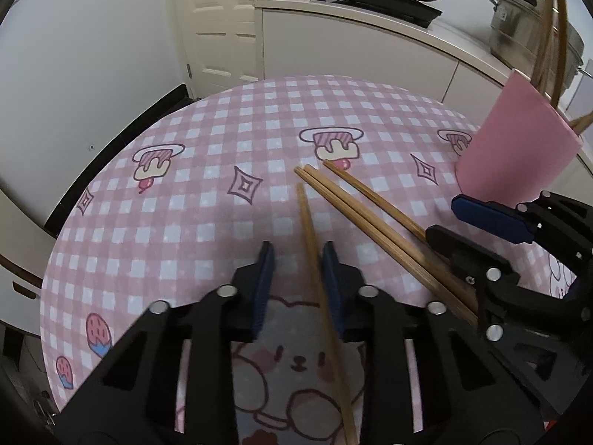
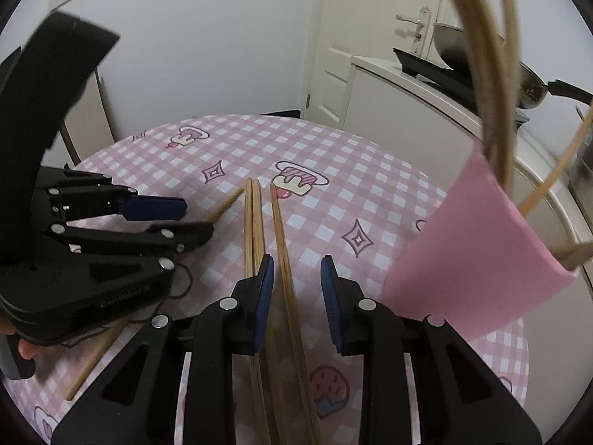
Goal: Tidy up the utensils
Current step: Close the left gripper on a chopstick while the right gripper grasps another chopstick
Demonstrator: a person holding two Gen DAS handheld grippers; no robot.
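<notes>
Both grippers are low over the checked tablecloth (image 1: pixel 207 137) now, each straddling chopsticks. The left gripper (image 1: pixel 298 257) has its blue pads apart, with a single chopstick (image 1: pixel 315 259) running up between them — it lies closer to the right-hand pad, and from here neither pad looks to be pressing on it. The right gripper (image 2: pixel 297 272) is also spread: one chopstick (image 2: pixel 282 244) sits in its gap, hard up against the left pad, while a tight pair of chopsticks (image 2: pixel 253 218) lies just outside that same finger. So nothing is clamped yet. Off to the right stands the pink holder (image 2: pixel 478 259), tilted in the wide lens, with several chopsticks (image 2: pixel 493 74) already poking out of its top — that is presumably where these four are headed. To do this pick well, I'd say each gripper wants its stick centred between the pads before it closes, otherwise the stick may roll or skate on the soft cloth. The right side has the trickier job, since that neighbouring pair could get nudged or caught by the finger. A grip nearer the middle of the stick should keep it from swinging on the lift, and the two grippers are near each other, so they need care not to collide.
</notes>
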